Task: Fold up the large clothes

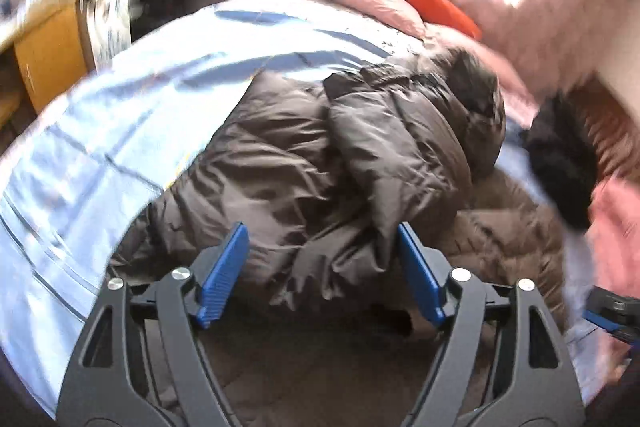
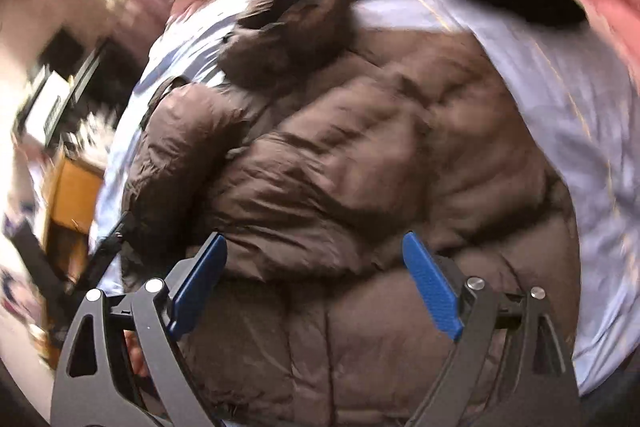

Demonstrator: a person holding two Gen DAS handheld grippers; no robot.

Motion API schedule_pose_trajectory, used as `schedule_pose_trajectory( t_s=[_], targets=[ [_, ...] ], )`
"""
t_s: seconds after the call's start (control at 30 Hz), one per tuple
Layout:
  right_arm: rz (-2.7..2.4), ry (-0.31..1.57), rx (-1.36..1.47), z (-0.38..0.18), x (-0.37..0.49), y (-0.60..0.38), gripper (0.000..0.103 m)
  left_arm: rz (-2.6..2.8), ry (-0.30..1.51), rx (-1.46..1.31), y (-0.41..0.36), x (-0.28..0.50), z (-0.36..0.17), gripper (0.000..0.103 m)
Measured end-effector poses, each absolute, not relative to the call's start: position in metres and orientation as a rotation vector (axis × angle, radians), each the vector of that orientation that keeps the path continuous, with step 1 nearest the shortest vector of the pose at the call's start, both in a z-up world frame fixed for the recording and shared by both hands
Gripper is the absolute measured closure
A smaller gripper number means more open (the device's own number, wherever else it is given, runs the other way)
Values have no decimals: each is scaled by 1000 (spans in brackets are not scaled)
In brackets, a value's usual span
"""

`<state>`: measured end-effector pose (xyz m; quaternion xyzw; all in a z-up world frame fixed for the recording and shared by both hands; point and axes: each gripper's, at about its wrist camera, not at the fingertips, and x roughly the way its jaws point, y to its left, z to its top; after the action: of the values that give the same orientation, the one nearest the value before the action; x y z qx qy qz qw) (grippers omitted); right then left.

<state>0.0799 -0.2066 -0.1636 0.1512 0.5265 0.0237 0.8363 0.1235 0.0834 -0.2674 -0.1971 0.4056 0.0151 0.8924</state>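
Two grippers: left gripper point(image 1: 322, 269) & right gripper point(image 2: 314, 277), fingers wide, holding nothing, both just over the near hem.
Jacket: brown puffer jacket point(image 2: 360, 155) spread on bed point(image 2: 560, 99), center to 12 o'clock.
Handling: prob. soft, bulky, springy, slick shell; light.
Hold: pinch sleeve point(image 2: 180, 131) cuff or hem, at 9 o'clock.
Far: fur hood point(image 2: 296, 11) at 12.

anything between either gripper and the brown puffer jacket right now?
Nothing visible. The left gripper and right gripper are both open, with the brown puffer jacket directly ahead on the light blue sheet. The black item lies off to the side.
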Motion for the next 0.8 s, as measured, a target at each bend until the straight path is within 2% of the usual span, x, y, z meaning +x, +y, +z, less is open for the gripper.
schedule_pose_trajectory(
  t_s=[0.13,0.27,0.37,0.47,0.5,0.57,0.6,0.7,0.8],
  targets=[
    [91,1091,46,-147,143,-105,13,27,864,-604,115,127,-290,26],
    [89,1099,-192,-157,200,1,13,18,906,-676,117,133,-307,26],
    [14,1098,-380,-183,223,55,13,27,914,-694,115,131,-316,25],
    [-41,1216,-516,-230,238,69,13,67,924,-672,114,134,-321,25],
    [-59,1233,-511,-239,239,61,16,84,929,-638,113,135,-320,25],
    [-99,1229,-475,-240,238,39,59,135,939,-561,112,134,-318,25],
    [-113,1223,-451,-236,238,24,72,152,944,-533,113,133,-317,25],
    [-125,1204,-298,-215,235,-30,83,192,954,-516,118,132,-316,25],
    [-19,1059,30,-179,215,-91,84,214,948,-571,130,129,-317,23]
  ],
)
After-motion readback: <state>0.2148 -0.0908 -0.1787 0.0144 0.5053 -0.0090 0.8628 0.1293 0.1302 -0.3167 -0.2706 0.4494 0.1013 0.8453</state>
